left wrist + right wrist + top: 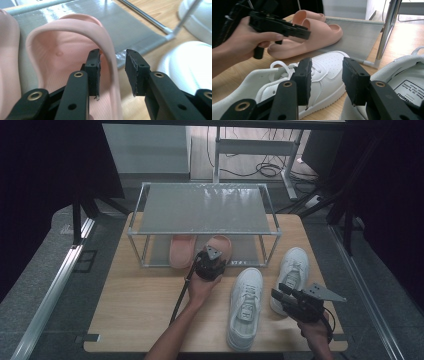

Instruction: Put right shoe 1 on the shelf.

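Observation:
Two pink slippers lie on the lower shelf of a metal shoe rack (205, 207). My left gripper (212, 259) is at the heel of the right slipper (222, 244), beside the left slipper (181, 251). In the left gripper view the gripper (113, 57) straddles that slipper's heel rim (62, 57); the jaws stand apart and the right pad is off it. My right gripper (277, 290) hovers open between two white sneakers, one on its left (245, 307) and one on its right (292, 270). Nothing is between its jaws (327, 72).
The rack stands at the far middle of the wooden table (140, 310), its grey lower shelf (130, 27) edged by a thin metal bar. Both sneakers sit in front of the rack on the right half. A cable trails from the left gripper toward the front edge.

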A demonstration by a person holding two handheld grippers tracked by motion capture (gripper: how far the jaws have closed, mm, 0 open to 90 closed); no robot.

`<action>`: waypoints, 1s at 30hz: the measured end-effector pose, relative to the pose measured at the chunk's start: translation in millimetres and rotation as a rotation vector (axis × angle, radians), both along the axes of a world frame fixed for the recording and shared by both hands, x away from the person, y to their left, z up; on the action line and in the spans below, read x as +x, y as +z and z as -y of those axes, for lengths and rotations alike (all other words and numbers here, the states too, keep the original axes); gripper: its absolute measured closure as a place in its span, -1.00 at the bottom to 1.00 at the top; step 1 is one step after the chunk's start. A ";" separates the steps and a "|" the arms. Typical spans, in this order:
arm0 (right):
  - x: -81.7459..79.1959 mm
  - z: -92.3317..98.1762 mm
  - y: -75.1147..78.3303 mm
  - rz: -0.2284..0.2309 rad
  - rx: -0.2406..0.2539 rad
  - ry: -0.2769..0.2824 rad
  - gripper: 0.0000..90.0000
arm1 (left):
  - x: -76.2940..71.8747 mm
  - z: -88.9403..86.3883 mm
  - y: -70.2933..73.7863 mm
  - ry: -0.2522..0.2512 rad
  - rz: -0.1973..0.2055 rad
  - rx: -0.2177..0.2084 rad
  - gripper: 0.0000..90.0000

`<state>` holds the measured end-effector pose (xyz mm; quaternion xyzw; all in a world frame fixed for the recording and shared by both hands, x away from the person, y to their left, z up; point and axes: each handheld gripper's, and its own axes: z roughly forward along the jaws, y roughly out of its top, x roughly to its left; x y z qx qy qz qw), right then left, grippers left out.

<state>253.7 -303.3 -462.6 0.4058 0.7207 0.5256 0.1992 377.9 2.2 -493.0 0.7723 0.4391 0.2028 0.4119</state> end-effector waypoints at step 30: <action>0.3 -2.2 -1.2 -0.003 -0.003 0.005 0.30 | 23.8 30.8 -3.2 -0.052 -0.061 0.109 1.00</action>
